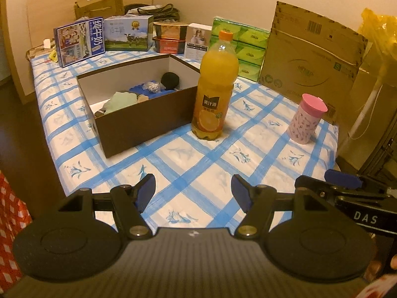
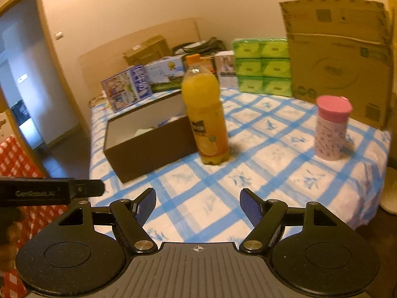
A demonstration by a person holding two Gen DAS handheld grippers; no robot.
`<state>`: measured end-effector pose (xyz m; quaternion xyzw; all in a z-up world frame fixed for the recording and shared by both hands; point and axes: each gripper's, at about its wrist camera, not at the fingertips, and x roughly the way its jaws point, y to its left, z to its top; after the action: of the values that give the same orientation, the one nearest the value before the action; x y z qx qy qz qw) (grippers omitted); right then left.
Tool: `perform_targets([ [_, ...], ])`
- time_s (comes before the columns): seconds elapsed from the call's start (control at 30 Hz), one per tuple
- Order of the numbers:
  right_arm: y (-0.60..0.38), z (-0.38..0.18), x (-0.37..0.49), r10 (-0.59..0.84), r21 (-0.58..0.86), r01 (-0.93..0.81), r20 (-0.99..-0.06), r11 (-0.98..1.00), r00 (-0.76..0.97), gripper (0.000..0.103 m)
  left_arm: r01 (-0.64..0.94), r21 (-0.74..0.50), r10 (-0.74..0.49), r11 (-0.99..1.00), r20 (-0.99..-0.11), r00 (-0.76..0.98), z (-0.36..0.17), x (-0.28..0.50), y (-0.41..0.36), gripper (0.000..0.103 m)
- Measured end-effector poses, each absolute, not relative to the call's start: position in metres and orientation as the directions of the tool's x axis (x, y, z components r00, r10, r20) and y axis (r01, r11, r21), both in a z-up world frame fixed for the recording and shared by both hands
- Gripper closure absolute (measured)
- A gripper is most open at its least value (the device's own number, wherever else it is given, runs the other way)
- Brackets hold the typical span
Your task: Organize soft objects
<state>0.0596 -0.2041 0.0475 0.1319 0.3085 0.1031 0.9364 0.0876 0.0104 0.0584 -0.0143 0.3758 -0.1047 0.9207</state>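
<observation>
The left hand-held gripper [image 1: 193, 190] hovers over the near edge of the blue-checked tabletop [image 1: 223, 159] with its jaws spread wide and nothing between them; the right hand-held gripper [image 2: 197, 204] is likewise wide apart and empty. Ahead stands a brown box [image 1: 139, 124], holding soft objects: a pale green cloth [image 1: 120, 100], a blue item [image 1: 139, 89] and a black pouf [image 1: 170, 80]. An orange juice bottle [image 1: 215, 87] stands just beside the box's right corner, and a pink-lidded cup [image 1: 307, 119] well apart to its right.
</observation>
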Motion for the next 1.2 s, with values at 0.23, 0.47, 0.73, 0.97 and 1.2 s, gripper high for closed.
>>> perform_targets([
  [0.23, -0.21, 0.048, 0.05, 0.259, 0.278, -0.119, -0.545, 0.953, 0.797, 0.029, 0.113, -0.094, -0.147, 0.989, -0.694, 0.705, 0.055, 0.057, 0.004, 0.038],
  [0.47, -0.206, 0.04, 0.043, 0.259, 0.213, -0.162, -0.59, 0.964, 0.765, 0.029, 0.05, -0.089, -0.099, 0.995, -0.713, 0.695, 0.049, 0.034, 0.005, 0.038],
  [0.73, -0.203, 0.038, 0.04, 0.268, 0.203, -0.181, -0.612, 0.962, 0.744, 0.029, 0.035, -0.09, -0.089, 0.995, -0.714, 0.695, 0.043, 0.021, 0.008, 0.038],
  [0.97, -0.198, 0.037, 0.026, 0.254, 0.22, -0.149, -0.601, 0.964, 0.758, 0.029, 0.06, -0.079, -0.098, 0.995, -0.709, 0.698, 0.037, 0.017, 0.014, 0.038],
  [1.2, -0.194, 0.032, 0.008, 0.246, 0.209, -0.147, -0.608, 0.967, 0.754, 0.029, 0.095, -0.085, -0.127, 0.992, -0.715, 0.687, 0.03, 0.006, 0.012, 0.038],
])
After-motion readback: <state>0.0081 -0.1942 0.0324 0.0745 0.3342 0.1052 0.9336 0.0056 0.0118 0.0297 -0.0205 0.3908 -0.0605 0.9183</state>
